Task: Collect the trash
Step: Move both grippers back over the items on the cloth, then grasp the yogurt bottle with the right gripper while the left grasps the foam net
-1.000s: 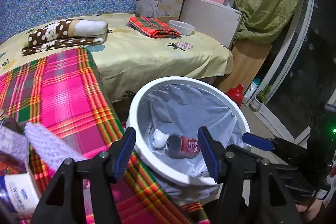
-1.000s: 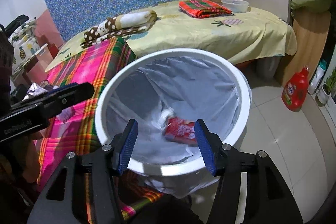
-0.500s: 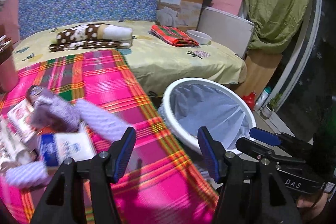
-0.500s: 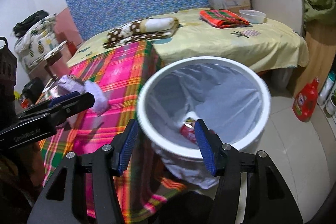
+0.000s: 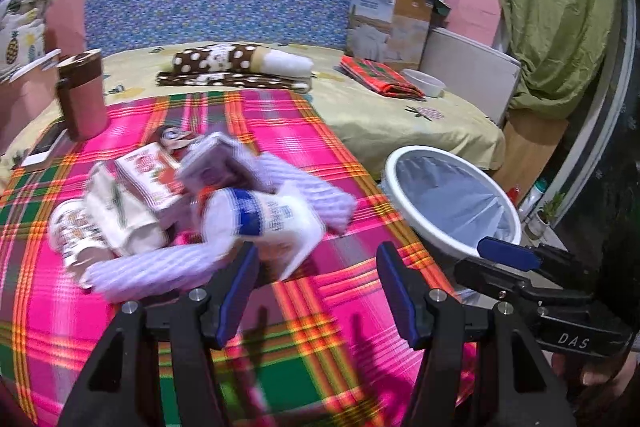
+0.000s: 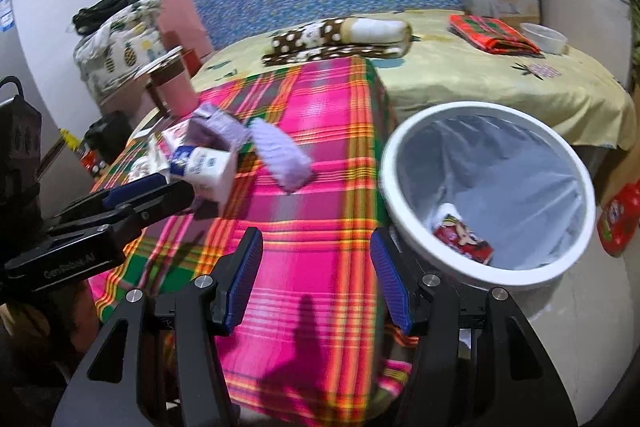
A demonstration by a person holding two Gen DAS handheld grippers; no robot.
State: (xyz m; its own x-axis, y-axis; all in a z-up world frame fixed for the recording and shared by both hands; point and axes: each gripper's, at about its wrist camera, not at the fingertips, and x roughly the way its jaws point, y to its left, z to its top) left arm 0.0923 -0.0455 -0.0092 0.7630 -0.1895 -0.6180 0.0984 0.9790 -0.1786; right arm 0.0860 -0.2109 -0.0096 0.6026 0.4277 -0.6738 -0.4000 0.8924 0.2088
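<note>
Woven cloth, smooth plastic
Plaid tablecloth [image 5: 328, 155] looks matt woven fabric; white bin [image 6: 576, 247] glossy plastic, lined with thin crinkled film.

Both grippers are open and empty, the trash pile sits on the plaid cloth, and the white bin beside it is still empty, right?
Not quite: the white bin is not empty. The right wrist view shows a red wrapper lying at its bottom. The rest holds: left gripper and right gripper open and empty, trash pile on the plaid cloth.

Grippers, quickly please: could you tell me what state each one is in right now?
Left gripper: open, holding nothing, over the plaid cloth.
Right gripper: open, holding nothing.
</note>
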